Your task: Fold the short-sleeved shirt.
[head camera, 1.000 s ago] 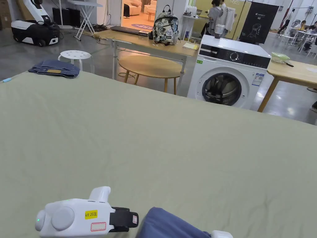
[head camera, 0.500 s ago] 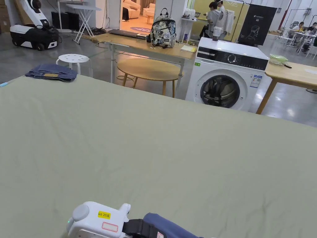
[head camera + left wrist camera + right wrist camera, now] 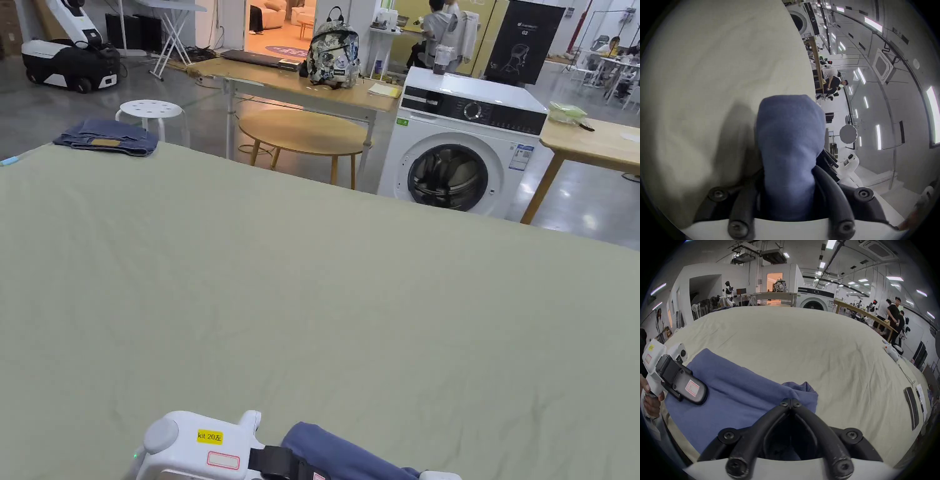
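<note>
- Shirt [image 3: 730,395]: one blue short-sleeved piece, lying at the near edge of the bench [image 3: 325,281], which has a pale green sheet over it.
- Left tool [image 3: 693,392]: one, held by a hand [image 3: 651,402] at the near left; blue cloth bunches between its jaws in the left gripper view, so it grips the shirt.
- Right tool [image 3: 790,403]: one, jaws closed tip to tip, pinching a puckered fold of the shirt at its right end.
- Folded jeans [image 3: 106,137]: one pile at the far left corner of the bench.
- Washing machine [image 3: 465,147]: one beyond the bench, door shut; I cannot tell what is in the drum.
- Backpack [image 3: 334,56]: one on a far table.
- White stool [image 3: 151,112]: one, just beyond the jeans.
</note>
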